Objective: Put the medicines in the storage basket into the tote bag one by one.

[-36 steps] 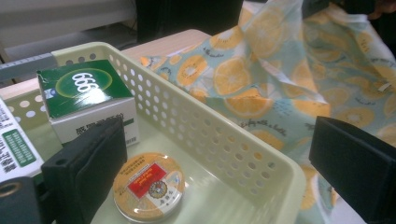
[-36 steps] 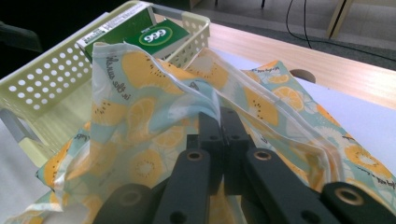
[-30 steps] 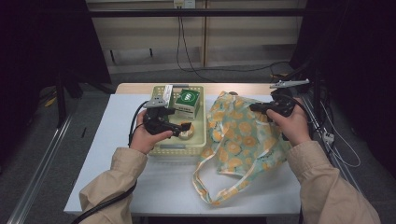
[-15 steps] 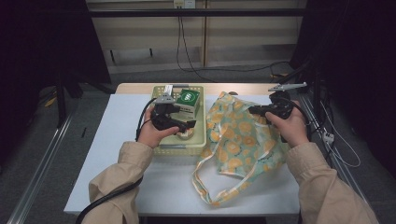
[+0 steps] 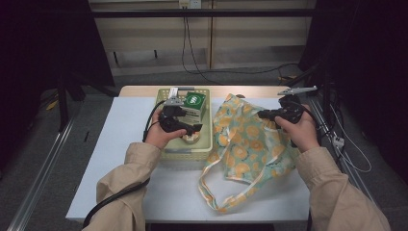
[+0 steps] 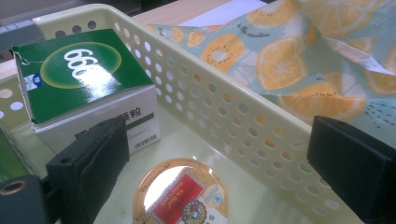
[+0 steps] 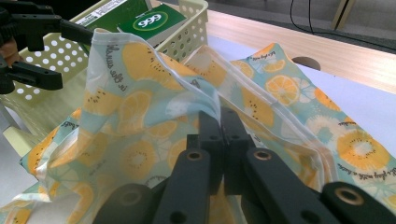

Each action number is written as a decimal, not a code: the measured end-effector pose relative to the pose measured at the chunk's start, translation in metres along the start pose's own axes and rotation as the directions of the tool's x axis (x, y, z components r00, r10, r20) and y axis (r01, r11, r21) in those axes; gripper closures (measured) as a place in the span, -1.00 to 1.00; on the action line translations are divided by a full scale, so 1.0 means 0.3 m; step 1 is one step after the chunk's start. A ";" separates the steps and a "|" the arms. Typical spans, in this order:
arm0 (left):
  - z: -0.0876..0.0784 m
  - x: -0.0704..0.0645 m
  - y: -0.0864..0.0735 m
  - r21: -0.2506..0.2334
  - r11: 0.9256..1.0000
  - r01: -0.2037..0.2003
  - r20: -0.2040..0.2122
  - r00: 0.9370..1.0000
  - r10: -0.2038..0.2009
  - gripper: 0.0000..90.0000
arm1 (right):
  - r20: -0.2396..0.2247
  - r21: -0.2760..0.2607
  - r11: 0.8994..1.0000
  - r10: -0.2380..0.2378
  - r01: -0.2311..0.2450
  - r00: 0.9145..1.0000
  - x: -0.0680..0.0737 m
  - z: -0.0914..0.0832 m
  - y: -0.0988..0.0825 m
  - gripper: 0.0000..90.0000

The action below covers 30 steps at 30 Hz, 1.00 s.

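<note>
The fruit-print bag [image 5: 245, 144] lies on the right half of the table [image 5: 115, 159], its long axis running from the far edge toward the near edge, handles trailing nearward, and the right gripper [image 5: 263, 114] is clamped on the bag's far upper rim. Left of the bag stands the cream basket [image 5: 208, 140], holding a green box [image 5: 194, 103] at its far end. Nearer in it lies a small round tin [image 6: 180, 196], flat with its lid facing up, and the left gripper [image 5: 195, 129] hangs over it with jaws wide and nothing between them.
</note>
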<state>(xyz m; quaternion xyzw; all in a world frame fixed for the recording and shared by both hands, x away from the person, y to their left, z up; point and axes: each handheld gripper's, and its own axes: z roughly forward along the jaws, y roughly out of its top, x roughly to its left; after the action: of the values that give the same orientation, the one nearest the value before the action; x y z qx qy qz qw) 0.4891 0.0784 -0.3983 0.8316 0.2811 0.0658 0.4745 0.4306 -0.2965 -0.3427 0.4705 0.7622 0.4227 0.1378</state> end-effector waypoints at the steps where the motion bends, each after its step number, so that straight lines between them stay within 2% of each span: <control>1: 0.005 0.002 -0.002 0.002 1.000 -0.008 0.005 1.000 0.008 -0.87 | 0.000 -0.002 1.000 0.001 -0.001 1.000 -0.002 -0.001 -0.001 0.99; 3: 0.016 0.006 -0.009 0.021 1.000 -0.001 0.009 1.000 0.001 -0.87 | -0.002 -0.005 1.000 0.002 -0.002 1.000 -0.004 0.000 -0.006 0.99; 6: 0.032 0.011 -0.021 0.037 0.999 -0.013 0.006 1.000 0.012 -0.87 | 0.002 0.004 1.000 0.000 0.000 1.000 -0.003 0.002 -0.011 0.99; 7: 0.039 0.008 -0.025 0.042 0.999 -0.006 -0.016 1.000 0.007 -0.87 | 0.003 0.002 1.000 -0.003 0.003 1.000 -0.003 0.003 -0.011 0.99; 8: 0.044 0.011 -0.029 0.057 0.998 -0.008 -0.005 1.000 0.008 -0.87 | 0.002 0.002 1.000 -0.002 0.002 1.000 -0.003 0.003 -0.012 0.99; 10: 0.052 0.016 -0.036 0.092 0.995 -0.025 -0.013 1.000 0.026 -0.87 | 0.004 0.003 1.000 -0.001 0.001 1.000 -0.004 0.005 -0.013 0.99; 11: 0.055 0.016 -0.040 0.090 0.995 -0.048 -0.030 0.998 0.051 -0.86 | 0.002 0.005 1.000 -0.002 0.002 1.000 -0.003 0.006 -0.013 0.99; 16: 0.063 0.011 -0.040 0.112 0.990 -0.082 -0.019 0.996 0.084 -0.85 | -0.002 0.009 1.000 -0.012 0.012 1.000 0.002 0.011 -0.014 0.99; 20: 0.056 0.011 -0.037 0.073 0.996 -0.056 -0.002 0.998 0.056 -0.84 | -0.002 0.012 1.000 -0.015 0.015 1.000 0.002 0.015 -0.017 0.99; 24: 0.063 -0.001 -0.029 0.064 0.996 -0.067 0.017 0.998 0.066 -0.85 | -0.004 0.012 1.000 -0.013 0.014 1.000 0.004 0.018 -0.017 0.99; 26: 0.077 -0.009 -0.026 0.084 0.994 -0.068 0.027 0.997 0.065 -0.86 | -0.004 0.014 1.000 -0.015 0.015 1.000 0.005 0.022 -0.018 0.99; 30: 0.110 0.002 -0.039 0.158 0.986 -0.049 -0.024 0.998 0.053 -0.84 | 0.000 0.020 1.000 -0.021 0.021 1.000 0.010 0.025 -0.019 0.99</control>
<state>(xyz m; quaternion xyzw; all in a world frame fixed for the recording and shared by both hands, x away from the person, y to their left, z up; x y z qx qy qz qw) 0.4973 0.0585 -0.4258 0.8723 0.2708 0.0670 0.4017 0.4302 -0.2913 -0.3511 0.4639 0.7713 0.4135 0.1375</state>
